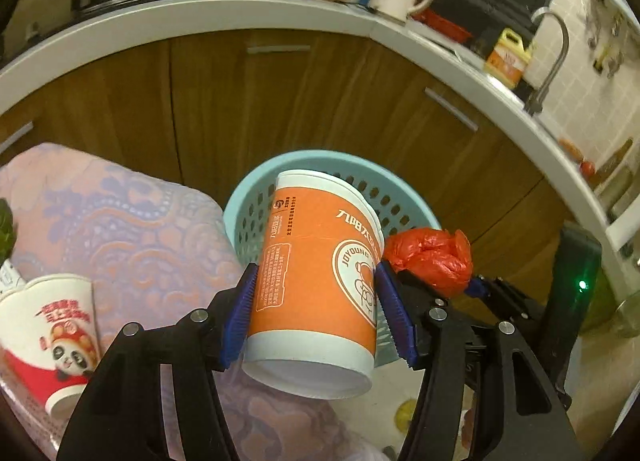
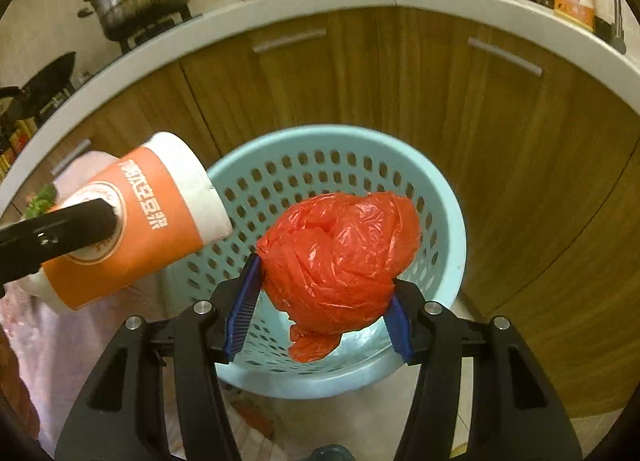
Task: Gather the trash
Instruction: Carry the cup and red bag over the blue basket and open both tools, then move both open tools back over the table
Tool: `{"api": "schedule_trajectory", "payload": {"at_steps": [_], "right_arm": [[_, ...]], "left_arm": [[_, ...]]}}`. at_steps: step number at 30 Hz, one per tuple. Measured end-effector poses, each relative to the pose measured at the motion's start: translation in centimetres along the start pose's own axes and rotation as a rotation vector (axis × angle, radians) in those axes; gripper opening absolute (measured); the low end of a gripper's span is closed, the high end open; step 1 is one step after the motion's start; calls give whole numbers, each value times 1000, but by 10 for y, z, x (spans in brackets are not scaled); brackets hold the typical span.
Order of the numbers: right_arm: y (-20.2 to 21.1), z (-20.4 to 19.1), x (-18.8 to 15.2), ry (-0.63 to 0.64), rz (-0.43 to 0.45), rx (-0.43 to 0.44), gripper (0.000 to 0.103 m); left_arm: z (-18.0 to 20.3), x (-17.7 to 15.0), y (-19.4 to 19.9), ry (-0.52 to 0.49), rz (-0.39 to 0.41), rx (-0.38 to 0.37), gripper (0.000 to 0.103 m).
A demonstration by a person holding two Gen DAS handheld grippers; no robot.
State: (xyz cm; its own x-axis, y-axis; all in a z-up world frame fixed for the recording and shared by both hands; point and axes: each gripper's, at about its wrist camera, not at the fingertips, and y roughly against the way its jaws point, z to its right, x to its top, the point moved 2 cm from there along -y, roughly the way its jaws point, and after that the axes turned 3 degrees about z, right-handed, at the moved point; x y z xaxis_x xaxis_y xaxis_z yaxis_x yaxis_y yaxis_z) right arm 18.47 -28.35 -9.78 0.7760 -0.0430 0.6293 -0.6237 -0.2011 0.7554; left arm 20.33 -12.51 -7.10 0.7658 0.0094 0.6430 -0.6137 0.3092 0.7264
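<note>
The left gripper (image 1: 316, 313) was clamped on the cup (image 1: 316, 281), its blue pads pressed against the orange sleeve on both sides. The cup was tilted, base toward the camera and mouth toward the basket (image 1: 248, 197), over the near rim. The right gripper (image 2: 320, 301) was closed on the red bag (image 2: 340, 257), which bulged above the pads with a loose tail hanging below, over the basket's open mouth.

The step in hand was judged to be the drop. It would be done best if the cup were carried further over the opening before the pads were parted, since part of it seemed to lie over the rim and the cloth (image 1: 132, 221) beside it. The bag could be let go where it was held; the pads should be opened fully so the thin film is not snagged.

Both grippers were pointed forward and downward, side by side and close together, the left slightly behind. A second cup (image 1: 52, 333) lay on the cloth at the left, uncollected. Beyond the basket, cabinet doors (image 2: 360, 73) were seen.
</note>
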Motion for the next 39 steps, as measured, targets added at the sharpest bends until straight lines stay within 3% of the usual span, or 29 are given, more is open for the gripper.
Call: {"api": "schedule_trajectory", "payload": {"at_steps": [4, 9, 14, 22, 27, 35, 39], "right_arm": [[-16, 4, -6, -10, -50, -4, 58], [-10, 5, -8, 7, -39, -28, 66], [4, 1, -6, 11, -22, -24, 66], [62, -38, 9, 90, 93, 33, 66], [97, -77, 11, 152, 153, 102, 66], [140, -154, -6, 277, 204, 221, 66], [150, -185, -20, 259, 231, 285, 66]], "left_arm": [[-3, -4, -14, -2, -23, 17, 59], [-6, -4, -11, 17, -7, -7, 73], [-5, -8, 5, 23, 21, -14, 74], [-8, -18, 84, 28, 160, -47, 74], [-15, -26, 134, 20, 244, -10, 75], [-62, -53, 213, 89, 373, 40, 80], [-100, -73, 240, 142, 416, 61, 83]]}}
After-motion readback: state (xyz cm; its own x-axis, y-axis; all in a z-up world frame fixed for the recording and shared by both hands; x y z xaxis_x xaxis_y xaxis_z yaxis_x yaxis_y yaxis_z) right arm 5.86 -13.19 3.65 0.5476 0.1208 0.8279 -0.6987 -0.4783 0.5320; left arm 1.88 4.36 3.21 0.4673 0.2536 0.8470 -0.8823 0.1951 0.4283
